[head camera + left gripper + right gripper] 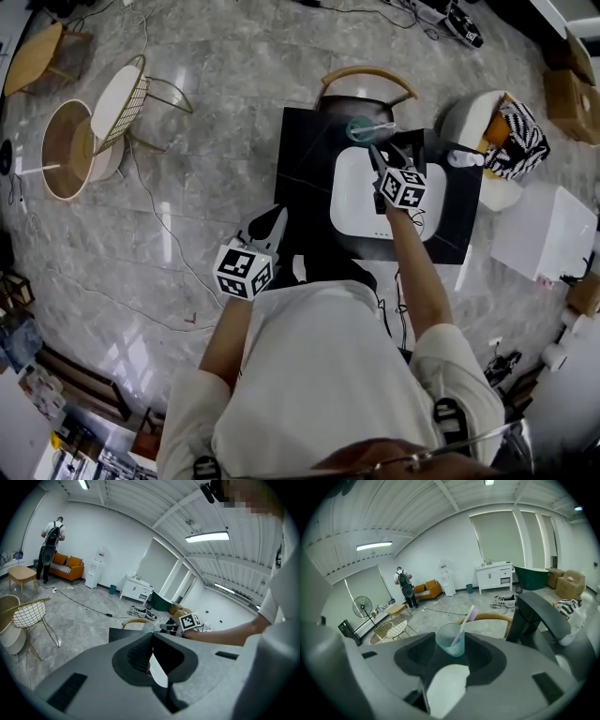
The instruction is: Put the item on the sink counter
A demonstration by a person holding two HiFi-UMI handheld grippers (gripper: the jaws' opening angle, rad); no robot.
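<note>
shirt nearest, person stands at the black counter. left gripper hangs off the counter's near-left corner, jaws clenched together, nothing in them. right gripper is over the white basin, jaws released wide. teal cup with toothbrush stands upright on the counter at the basin's far edge, at the jaw tips, no pad on it. chair just beyond.

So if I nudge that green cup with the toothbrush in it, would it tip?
Probably tippy: the cup narrows toward its base, and the toothbrush leans out over its rim. It looks like textured glass, so likely grippy but breakable on the dark counter.
</note>
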